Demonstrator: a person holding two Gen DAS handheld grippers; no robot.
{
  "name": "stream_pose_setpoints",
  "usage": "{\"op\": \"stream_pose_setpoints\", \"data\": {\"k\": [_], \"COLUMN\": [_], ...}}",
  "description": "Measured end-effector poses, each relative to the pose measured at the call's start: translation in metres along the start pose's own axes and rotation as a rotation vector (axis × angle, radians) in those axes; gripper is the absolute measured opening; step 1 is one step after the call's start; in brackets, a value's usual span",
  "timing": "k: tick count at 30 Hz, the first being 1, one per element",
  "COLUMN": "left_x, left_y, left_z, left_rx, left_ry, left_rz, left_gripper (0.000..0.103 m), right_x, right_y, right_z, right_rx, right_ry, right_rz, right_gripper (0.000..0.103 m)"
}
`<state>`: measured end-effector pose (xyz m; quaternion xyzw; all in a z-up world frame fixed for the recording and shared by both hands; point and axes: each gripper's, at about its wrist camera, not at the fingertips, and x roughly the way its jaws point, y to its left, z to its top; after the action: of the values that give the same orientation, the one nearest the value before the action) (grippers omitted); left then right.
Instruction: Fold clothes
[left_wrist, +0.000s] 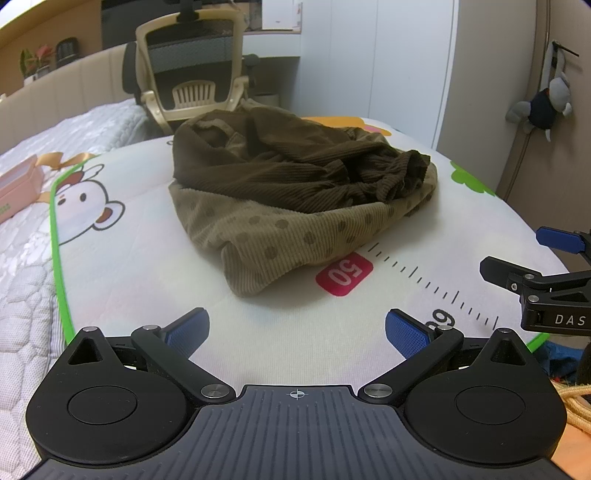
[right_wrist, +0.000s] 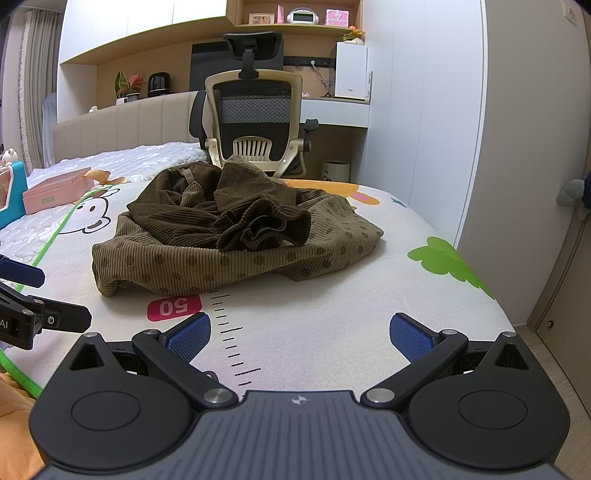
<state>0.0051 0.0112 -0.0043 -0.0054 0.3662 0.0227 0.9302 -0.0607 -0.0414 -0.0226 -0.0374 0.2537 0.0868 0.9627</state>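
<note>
**Garment bunched on mat; both grippers empty, approach not begun**

Left side: the left gripper (left_wrist: 297, 332) hangs low over the white mat (left_wrist: 129, 295), jaws spread wide with nothing between them. Its blue pads (left_wrist: 186, 330) are clear of the fabric.

Centre: the brown corduroy garment (left_wrist: 295, 184) lies in a crumpled heap on the mat, just beyond the red "50" mark (left_wrist: 344, 274). A lighter dotted layer sits underneath; darker ribbed folds are piled on top. No collar, hem or sleeve can be identified with certainty.

Right side: the right gripper (right_wrist: 300, 334) is likewise spread and empty, near the mat's printed ruler (right_wrist: 229, 339), short of the heap.

Judgement: folding cannot start until the heap is spread flat. Each gripper would best take a separate outer edge of the dotted layer, pinching one thickness only, then draw apart. Grabbing the piled middle risks lifting a tangle.
</note>
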Motion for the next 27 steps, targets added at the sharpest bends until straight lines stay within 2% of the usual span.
{"op": "stream_pose_setpoints", "data": {"k": [11, 16, 21, 24, 27], "left_x": [0.0, 0.005, 0.015, 0.02, 0.04], "left_y": [0.001, 0.002, 0.012, 0.033, 0.06], "left_z": [-0.002, 0.0, 0.018, 0.046, 0.077], "left_rx": [0.0, 0.02, 0.02, -0.034, -0.103], "left_ry": [0.003, 0.026, 0.049, 0.023, 0.004], "left_rz": [0.003, -0.014, -0.053, -0.07, -0.09], "left_gripper": [0.103, 0.103, 0.103, 0.103, 0.103], "right_x": [0.002, 0.013, 0.039, 0.065, 0.101], "right_y": [0.0, 0.001, 0.001, -0.009, -0.016], "right_z": [0.0, 0.007, 0.039, 0.069, 0.097], "right_rx": [-0.002, -0.019, -0.048, 0.013, 0.047], "right_ry": [0.008, 0.036, 0.051, 0.071, 0.089], "right_rz": [0.007, 0.05, 0.12, 0.215, 0.265], "right_gripper": [0.103, 0.103, 0.103, 0.103, 0.103]}}
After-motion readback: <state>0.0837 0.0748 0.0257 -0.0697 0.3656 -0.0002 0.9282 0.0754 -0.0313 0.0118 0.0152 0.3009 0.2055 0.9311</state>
